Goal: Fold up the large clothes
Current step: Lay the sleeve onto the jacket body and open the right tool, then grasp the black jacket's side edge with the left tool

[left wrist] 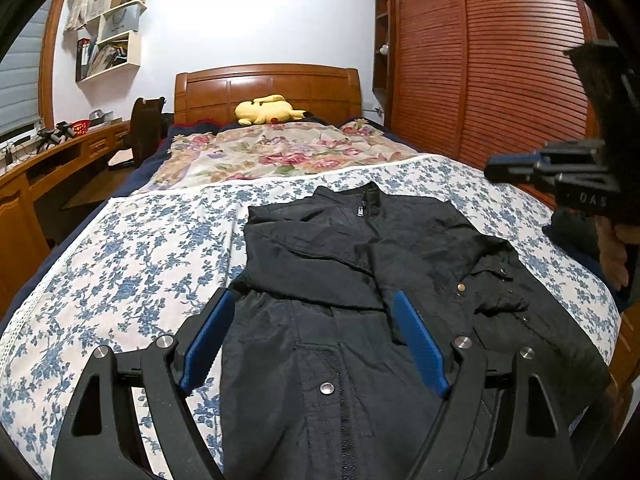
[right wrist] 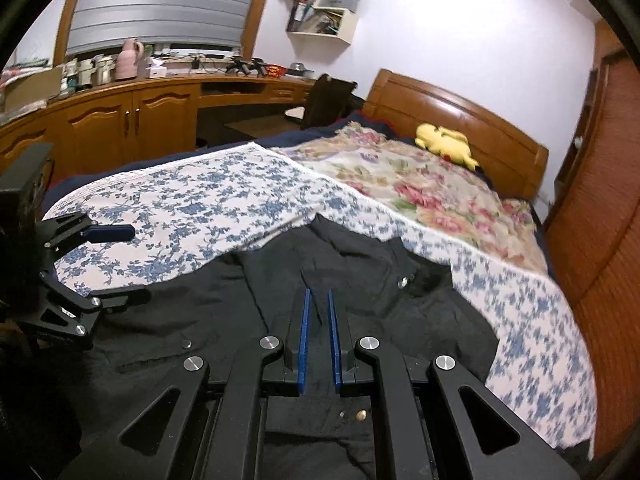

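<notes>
Lettering reading "DAS" is the only writing I can make out, white on the black body of my right hand-held gripper, seen from my left wrist camera at the right edge of that view. Nearest me, my left hand-held gripper hangs released over the black jacket, its blue pads spread wide, with the jacket's lower front and a silver snap lying between them; I cannot tell whether the tips touch the cloth. My right hand-held gripper is clenched, its blue pads drawn almost together with nothing visible between them, poised over the jacket's right side near a brass snap. The jacket lies on the blue-flowered sheet of the bed, collar and zipper pointing toward the headboard, one sleeve folded across the chest. Beyond it spreads a pink floral blanket, and a yellow plush toy rests by the wooden headboard.
</notes>
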`<state>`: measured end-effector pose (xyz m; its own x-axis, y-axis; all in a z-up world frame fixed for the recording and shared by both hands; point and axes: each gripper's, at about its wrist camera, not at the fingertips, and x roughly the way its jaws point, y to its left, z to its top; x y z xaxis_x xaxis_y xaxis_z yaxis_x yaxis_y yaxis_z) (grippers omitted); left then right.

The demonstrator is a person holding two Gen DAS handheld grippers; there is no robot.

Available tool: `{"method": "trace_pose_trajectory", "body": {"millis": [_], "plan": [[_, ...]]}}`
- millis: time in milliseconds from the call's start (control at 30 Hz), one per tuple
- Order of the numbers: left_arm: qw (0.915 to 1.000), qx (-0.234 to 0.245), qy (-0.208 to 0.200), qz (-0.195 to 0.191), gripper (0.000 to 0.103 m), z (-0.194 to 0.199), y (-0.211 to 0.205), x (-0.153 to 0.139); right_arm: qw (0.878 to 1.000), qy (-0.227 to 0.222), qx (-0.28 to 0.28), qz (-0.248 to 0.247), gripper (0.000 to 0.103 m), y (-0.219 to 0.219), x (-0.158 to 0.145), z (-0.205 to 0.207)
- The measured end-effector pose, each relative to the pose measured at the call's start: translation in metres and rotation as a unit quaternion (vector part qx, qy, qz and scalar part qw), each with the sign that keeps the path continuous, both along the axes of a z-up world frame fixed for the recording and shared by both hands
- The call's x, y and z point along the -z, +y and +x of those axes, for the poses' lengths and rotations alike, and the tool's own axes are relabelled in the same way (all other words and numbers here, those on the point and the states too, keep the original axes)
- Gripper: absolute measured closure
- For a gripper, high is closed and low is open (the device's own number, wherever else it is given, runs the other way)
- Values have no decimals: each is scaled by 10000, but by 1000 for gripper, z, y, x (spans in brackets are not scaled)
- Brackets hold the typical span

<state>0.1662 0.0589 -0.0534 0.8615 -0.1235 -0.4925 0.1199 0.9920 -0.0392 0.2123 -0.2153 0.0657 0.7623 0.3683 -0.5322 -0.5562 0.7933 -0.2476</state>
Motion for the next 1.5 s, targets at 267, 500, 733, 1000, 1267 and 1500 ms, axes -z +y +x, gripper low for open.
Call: {"method": "trace_pose_trajectory", "body": {"millis": [267,500,733,1000,1267,1500], "plan": [[9995,270,129,106,20,5,-28,7,9956,561,649,373,87,-53,47,16],[9977,541,335,251,20,18,-64,18,9858,1005,1263,468,54,-83,96,25],[9939,895,534,348,20,28,-105,29,9754,1324,1646,626,54,-105,126,28],[9859,1422,745,464,21,26,-148,37,9740,1220,1750,767,54,-129,120,11],[9763,1668,1116,813,35,39,-184,49,9729,1087,1983,477,54,-147,126,2],[9672,1689,1461,1209,49,58,-204,69,9751,1127,1815,594,54,-153,120,-2]]}}
